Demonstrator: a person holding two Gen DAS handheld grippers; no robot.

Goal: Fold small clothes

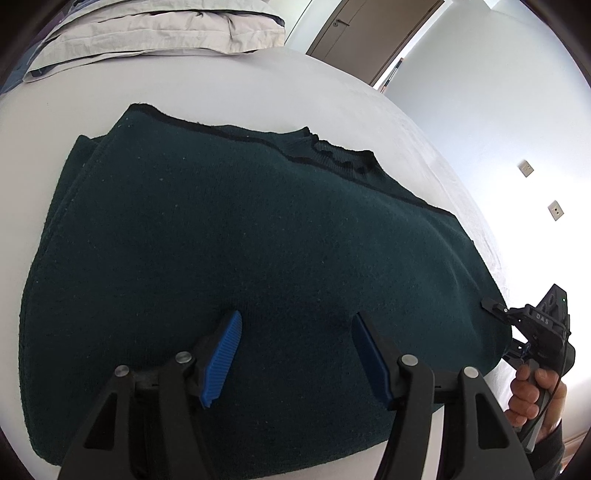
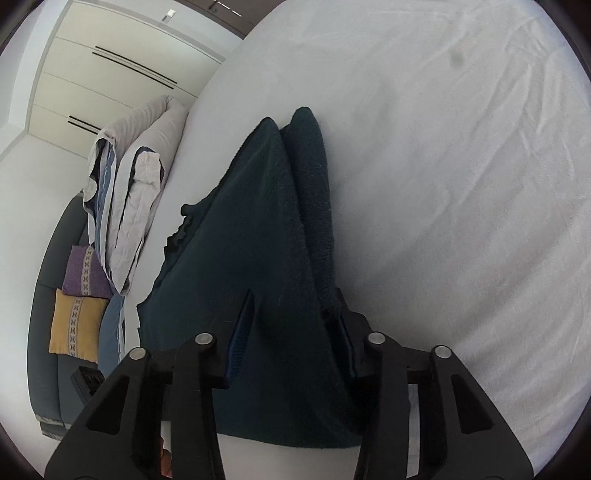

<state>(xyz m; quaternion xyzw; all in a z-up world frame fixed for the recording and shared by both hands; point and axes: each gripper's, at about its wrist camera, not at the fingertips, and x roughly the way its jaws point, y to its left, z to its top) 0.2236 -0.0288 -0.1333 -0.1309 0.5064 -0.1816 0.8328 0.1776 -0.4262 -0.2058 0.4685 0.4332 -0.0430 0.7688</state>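
Observation:
A dark green knit sweater (image 1: 229, 236) lies folded on the white bed (image 1: 229, 85), collar toward the far side. My left gripper (image 1: 295, 325) is open, its blue pads (image 1: 221, 362) spread wide just above the sweater's near part. The right gripper's body (image 1: 535, 325) shows at the sweater's right edge, held by a hand. In the right wrist view the sweater (image 2: 266, 236) runs away from me, and my right gripper (image 2: 295, 317) is open with its fingers set on either side of a raised fold of the sweater.
Pale folded bedding and pillows (image 1: 155, 29) lie at the head of the bed. A wooden door (image 1: 369, 33) stands beyond. Purple (image 2: 83, 273) and yellow (image 2: 75, 323) cushions sit on a grey sofa beside the bed. A white wardrobe (image 2: 110, 66) is behind.

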